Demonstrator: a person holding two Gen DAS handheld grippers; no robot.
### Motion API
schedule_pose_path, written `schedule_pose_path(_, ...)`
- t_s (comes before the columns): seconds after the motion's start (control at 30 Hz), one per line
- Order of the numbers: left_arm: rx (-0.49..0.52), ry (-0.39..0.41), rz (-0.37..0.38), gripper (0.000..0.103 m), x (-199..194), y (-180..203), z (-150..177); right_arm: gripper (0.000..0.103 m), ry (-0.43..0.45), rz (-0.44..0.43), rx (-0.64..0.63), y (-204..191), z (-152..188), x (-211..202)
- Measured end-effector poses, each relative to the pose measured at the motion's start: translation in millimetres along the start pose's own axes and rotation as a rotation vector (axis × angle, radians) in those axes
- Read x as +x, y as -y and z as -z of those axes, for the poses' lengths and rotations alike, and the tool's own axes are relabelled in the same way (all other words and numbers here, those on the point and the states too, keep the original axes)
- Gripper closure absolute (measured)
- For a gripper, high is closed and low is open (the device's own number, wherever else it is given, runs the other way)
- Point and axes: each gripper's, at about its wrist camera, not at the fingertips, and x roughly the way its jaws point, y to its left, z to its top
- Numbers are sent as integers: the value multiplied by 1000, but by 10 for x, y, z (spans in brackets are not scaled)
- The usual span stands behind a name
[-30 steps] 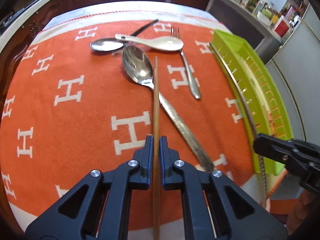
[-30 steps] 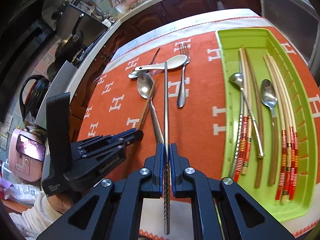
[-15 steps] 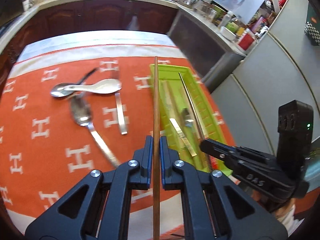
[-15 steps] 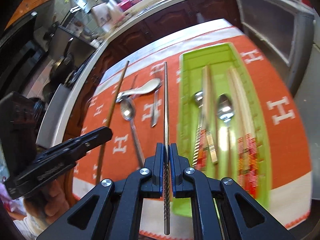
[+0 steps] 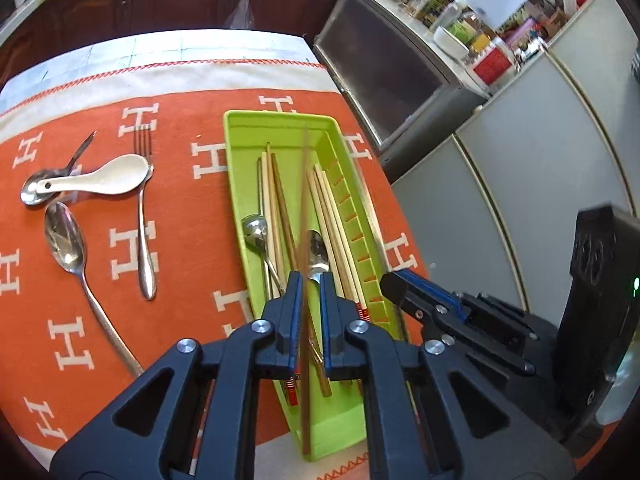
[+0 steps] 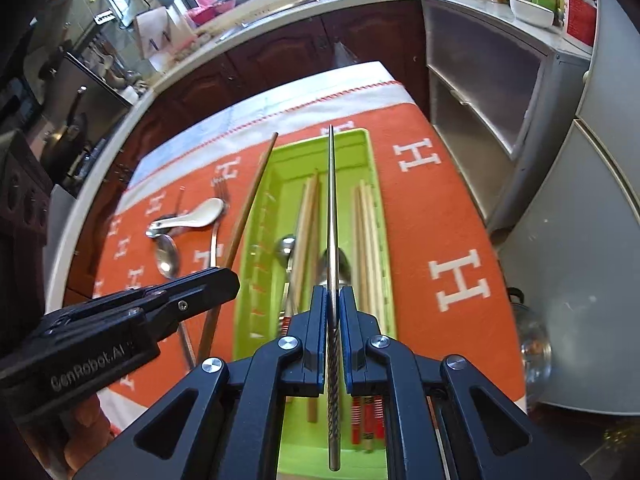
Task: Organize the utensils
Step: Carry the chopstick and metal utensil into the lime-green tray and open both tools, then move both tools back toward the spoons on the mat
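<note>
My left gripper [image 5: 309, 276] hangs over the green tray [image 5: 280, 118], jaws slightly apart. A brown wooden chopstick [image 5: 306, 208] stands loose between them, leaning on the left pad. My right gripper [image 6: 333, 290] is above the same tray [image 6: 360, 136] and its jaws are opening. A metal chopstick [image 6: 331, 200] lies between the pads with narrow gaps on both sides. Several chopsticks and two steel spoons lie in the tray. In the right wrist view the left gripper [image 6: 224, 284] is at the left; in the left wrist view the right gripper [image 5: 394, 280] is at the right.
On the orange cloth [image 5: 192, 240] left of the tray lie a white ceramic spoon [image 5: 108, 180], a fork [image 5: 144, 232], a large steel spoon [image 5: 66, 240] and a small spoon [image 5: 34, 196]. Grey cabinets [image 5: 520, 200] stand beyond the table's right edge.
Both grippers have moved right from over the cloth to above the tray. Their jaws have parted a little, and the wooden chopstick has slipped lower in the left gripper.
</note>
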Motion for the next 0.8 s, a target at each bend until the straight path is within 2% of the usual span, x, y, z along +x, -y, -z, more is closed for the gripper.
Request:
schedule_pose_path(0.1,37,-4,-20,90,35,59,27,84,-1,-3,21,71,-17,73)
schedule_pose_path(0.27,79,40,-65,63,-89,67,112,84,7,-13,26,15,26,111)
schedule_pose_path(0.57,80,117,-117,61,-573,-254,263,84,25,-48,-30,-284,168,-2)
schedule_pose_path(0.8,34,224,-211,61,-1201,-749,443,84,52,-120,-84,-640,145,-164)
